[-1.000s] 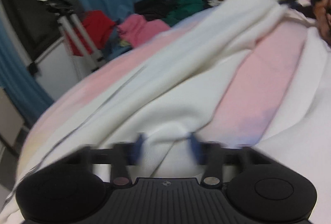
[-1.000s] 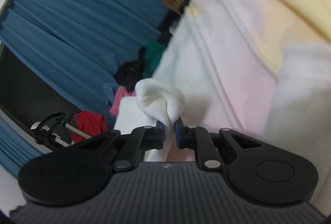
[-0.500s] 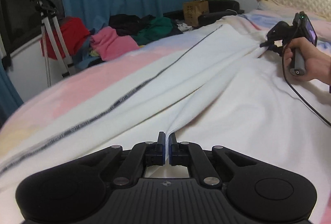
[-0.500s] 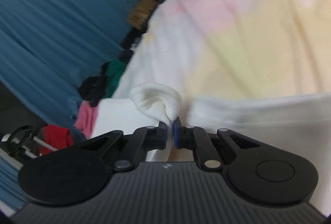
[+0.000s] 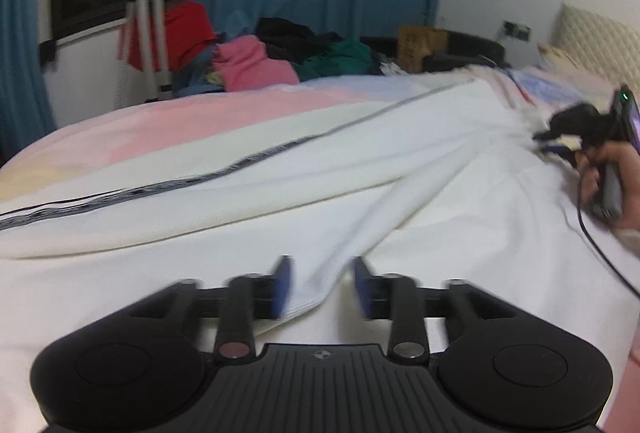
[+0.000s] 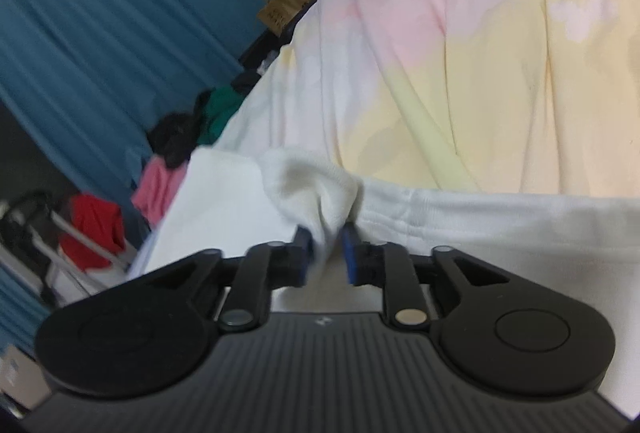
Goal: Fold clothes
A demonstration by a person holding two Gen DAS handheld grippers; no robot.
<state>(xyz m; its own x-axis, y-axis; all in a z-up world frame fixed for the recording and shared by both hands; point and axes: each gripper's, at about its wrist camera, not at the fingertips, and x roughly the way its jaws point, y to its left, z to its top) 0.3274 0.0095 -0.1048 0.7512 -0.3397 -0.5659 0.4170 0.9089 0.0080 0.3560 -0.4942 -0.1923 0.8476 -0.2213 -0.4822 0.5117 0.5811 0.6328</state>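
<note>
Left wrist view: left gripper [image 5: 322, 287] fingers are standing wide, having just been opening; a fold of the white garment [image 5: 400, 169] is lying loose between them, pads not pressing. Garment is spreading across the bed [image 5: 120, 129] toward 1 o'clock, where the right gripper [image 5: 560, 137] is sitting in a hand [image 5: 616, 177]. Clothes pile [image 5: 256, 65] at 11 o'clock.

Right wrist view: right gripper [image 6: 326, 253] fingers are narrowly apart, just been opening, a bunched garment [image 6: 312, 193] corner between them, grip unclear.

Your two views are evenly lit by soft indoor light, with faint shadows. Both are motion-blurred, worst at the curtain [image 6: 100, 33], and fisheye distortion bends the darkened corners.
</note>
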